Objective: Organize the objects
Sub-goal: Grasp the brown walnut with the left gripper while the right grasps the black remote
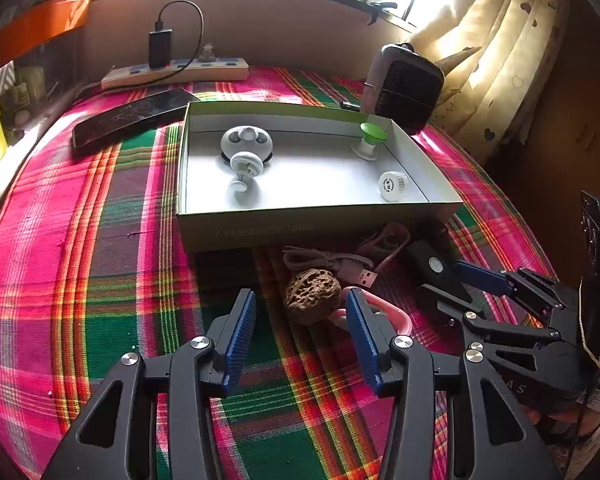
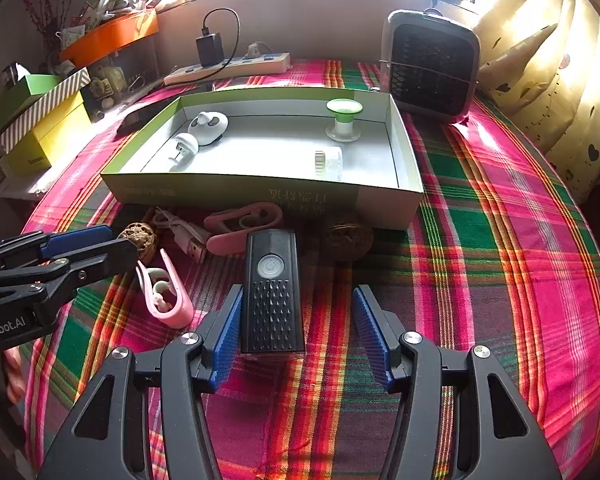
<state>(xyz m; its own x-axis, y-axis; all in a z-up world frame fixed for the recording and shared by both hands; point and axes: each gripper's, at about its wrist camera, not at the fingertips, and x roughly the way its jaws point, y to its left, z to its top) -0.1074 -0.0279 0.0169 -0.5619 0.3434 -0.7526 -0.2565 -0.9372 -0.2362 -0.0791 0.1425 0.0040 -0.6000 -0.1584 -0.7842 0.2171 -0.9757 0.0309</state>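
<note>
A brown walnut (image 1: 312, 298) lies on the plaid cloth just beyond my left gripper (image 1: 300, 294), whose pads stand open on either side of it without touching. A pink clip (image 1: 396, 316) sits behind its right finger. My right gripper (image 2: 298, 290) is open around a black light with a round button (image 2: 274, 292); the light lies close to the left pad and well apart from the right one. The green-edged box (image 1: 320, 212) holds grey-white round pieces (image 1: 246, 146), a green-topped spool (image 1: 370, 136) and a white cap (image 1: 392, 186). A second walnut (image 2: 346, 240) rests against the box front.
A pink USB cable (image 2: 184, 232) and another pink clip (image 2: 244, 220) lie in front of the box. A phone (image 1: 132, 120), a power strip (image 1: 176, 72) and a small dark fan (image 2: 432, 64) stand behind it. Stacked boxes (image 2: 40, 120) line the left edge, and a curtain hangs at the right.
</note>
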